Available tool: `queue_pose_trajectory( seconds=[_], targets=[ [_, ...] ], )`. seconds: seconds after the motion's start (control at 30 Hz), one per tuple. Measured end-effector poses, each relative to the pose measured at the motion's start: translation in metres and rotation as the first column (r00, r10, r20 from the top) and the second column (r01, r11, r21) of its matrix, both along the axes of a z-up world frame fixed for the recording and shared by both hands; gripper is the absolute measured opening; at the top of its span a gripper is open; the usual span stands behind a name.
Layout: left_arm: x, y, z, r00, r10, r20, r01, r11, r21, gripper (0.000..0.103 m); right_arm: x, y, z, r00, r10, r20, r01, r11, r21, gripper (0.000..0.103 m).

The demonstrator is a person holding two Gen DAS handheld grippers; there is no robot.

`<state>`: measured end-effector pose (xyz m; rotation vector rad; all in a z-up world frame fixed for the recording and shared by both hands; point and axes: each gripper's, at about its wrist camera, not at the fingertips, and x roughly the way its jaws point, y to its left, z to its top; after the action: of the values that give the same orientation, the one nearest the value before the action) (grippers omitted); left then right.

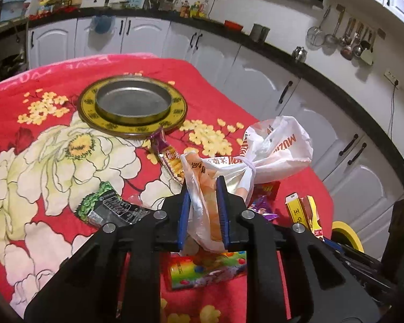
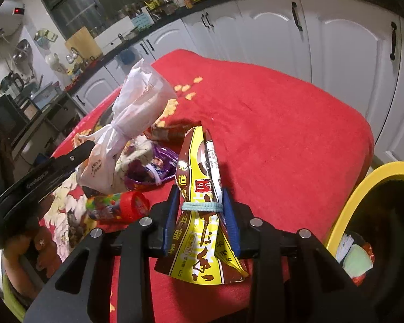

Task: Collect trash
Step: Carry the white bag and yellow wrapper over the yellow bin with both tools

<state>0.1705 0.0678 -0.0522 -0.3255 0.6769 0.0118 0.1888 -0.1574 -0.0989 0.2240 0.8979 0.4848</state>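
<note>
Trash sits in both tongs, left gripper (image 1: 203, 188) clamped on a thin fold of the knotted bag (image 1: 258, 158), right gripper (image 2: 202, 210) pinching the yellow packet (image 2: 199, 215), so either could slip out before reaching the bin (image 2: 347, 210) at three o'clock.

Close tool-mounted views, shared table (image 1: 54, 161)

A: Position of the tied bag (image 1: 269, 150)?

B: On the bench (image 1: 54, 140), with its near end between the left tongs (image 1: 203, 185). The round tray (image 1: 133, 106) lies behind it to the left.

A: Items below the left tongs?

B: A candy tube (image 1: 207, 271) lies on the bench under them; a flat wrapper (image 1: 107, 207) lies to their left.

A: The right tongs (image 2: 202, 204)?

B: A snack packet (image 2: 202, 215) stands between them. The bin (image 2: 374, 215) sits to their right, off the bench edge.
</note>
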Motion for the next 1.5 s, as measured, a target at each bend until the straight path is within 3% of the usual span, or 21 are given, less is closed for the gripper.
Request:
queue_pose_trajectory(
  seconds=[0.6, 1.1, 1.5],
  targets=[
    [-0.031, -0.034, 0.041, 0.992, -0.067, 0.111, 0.062, 0.997, 0.042, 0.011, -0.035, -0.031, 0.043, 0.99, 0.01, 0.142, -0.013, 1.0, 0.026, 0.03],
    [-0.044, -0.066, 0.052, 0.98, -0.145, 0.137, 0.135, 0.988, 0.077, 0.011, -0.049, -0.086, 0.063, 0.974, -0.101, 0.201, 0.098, 0.995, 0.024, 0.03],
    [-0.05, -0.096, 0.041, 0.969, -0.217, 0.121, 0.203, 0.972, 0.117, 0.01, -0.061, -0.148, 0.066, 0.949, -0.223, 0.222, 0.227, 0.974, 0.005, 0.03]
  ],
)
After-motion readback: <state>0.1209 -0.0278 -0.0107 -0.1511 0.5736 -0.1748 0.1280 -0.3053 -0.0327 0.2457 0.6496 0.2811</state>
